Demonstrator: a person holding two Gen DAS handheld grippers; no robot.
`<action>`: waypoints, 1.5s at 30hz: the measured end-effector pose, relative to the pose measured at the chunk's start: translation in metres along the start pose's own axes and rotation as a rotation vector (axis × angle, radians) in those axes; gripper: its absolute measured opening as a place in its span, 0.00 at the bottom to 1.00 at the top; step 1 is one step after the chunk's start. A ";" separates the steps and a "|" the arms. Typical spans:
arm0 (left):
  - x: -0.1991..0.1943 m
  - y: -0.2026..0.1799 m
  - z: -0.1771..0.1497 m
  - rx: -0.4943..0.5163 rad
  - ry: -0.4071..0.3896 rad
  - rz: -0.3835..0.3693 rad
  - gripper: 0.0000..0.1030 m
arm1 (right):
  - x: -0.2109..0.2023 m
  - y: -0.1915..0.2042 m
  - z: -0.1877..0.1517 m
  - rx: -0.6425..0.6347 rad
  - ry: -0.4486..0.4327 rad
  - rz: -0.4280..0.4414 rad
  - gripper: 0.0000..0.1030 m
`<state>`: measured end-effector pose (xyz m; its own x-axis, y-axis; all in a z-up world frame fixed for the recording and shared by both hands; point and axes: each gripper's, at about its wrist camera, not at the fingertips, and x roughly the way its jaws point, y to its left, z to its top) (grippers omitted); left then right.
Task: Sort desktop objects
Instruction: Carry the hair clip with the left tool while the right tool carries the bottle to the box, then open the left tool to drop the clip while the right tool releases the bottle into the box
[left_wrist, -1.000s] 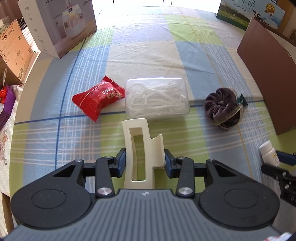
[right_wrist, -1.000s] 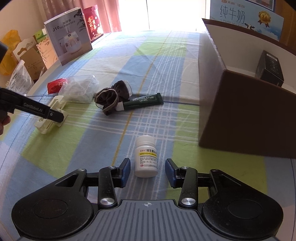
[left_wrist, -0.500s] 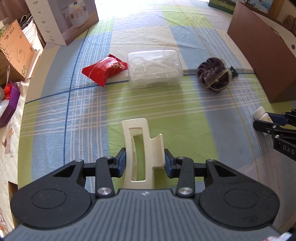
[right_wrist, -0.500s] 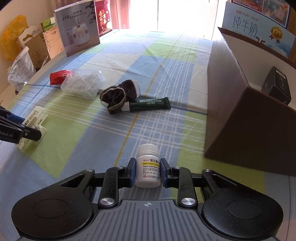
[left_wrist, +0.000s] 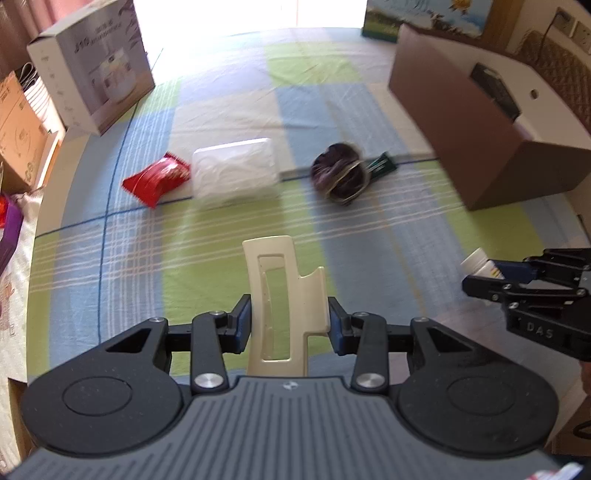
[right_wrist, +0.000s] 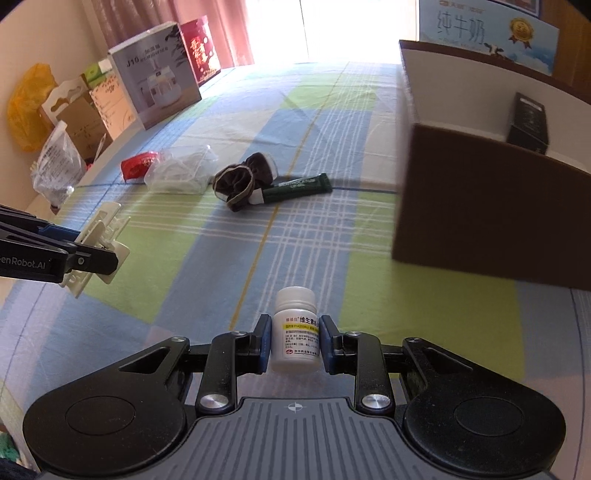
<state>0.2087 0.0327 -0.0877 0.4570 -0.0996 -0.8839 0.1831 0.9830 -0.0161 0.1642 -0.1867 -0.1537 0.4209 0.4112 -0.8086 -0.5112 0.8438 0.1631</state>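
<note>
Above the checked worktop, near the brown box, a cream clip is clenched in the left tool; a white bottle is clenched in the right tool, both lifted.

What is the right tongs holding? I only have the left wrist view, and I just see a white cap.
Observer: A white pill bottle, upright, with the pads of the right tongs on both sides of its label.
Operator: What's behind the scrunchie?
Observer: A dark green tube lying flat, its white end against the scrunchie.
Operator: And the dark blur in the cardboard box?
Observer: A black box, upright by the white inner wall.
</note>
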 end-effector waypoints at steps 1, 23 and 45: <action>-0.005 -0.006 0.002 0.002 -0.011 -0.013 0.35 | -0.006 -0.003 -0.001 0.008 -0.008 0.002 0.23; -0.050 -0.161 0.105 0.117 -0.211 -0.242 0.35 | -0.140 -0.136 0.036 0.156 -0.248 -0.058 0.23; 0.090 -0.227 0.249 0.110 -0.088 -0.179 0.35 | -0.062 -0.305 0.137 0.196 -0.132 -0.134 0.23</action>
<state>0.4253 -0.2382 -0.0471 0.4823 -0.2887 -0.8271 0.3596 0.9262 -0.1136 0.3967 -0.4226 -0.0760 0.5759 0.3219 -0.7515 -0.2950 0.9391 0.1761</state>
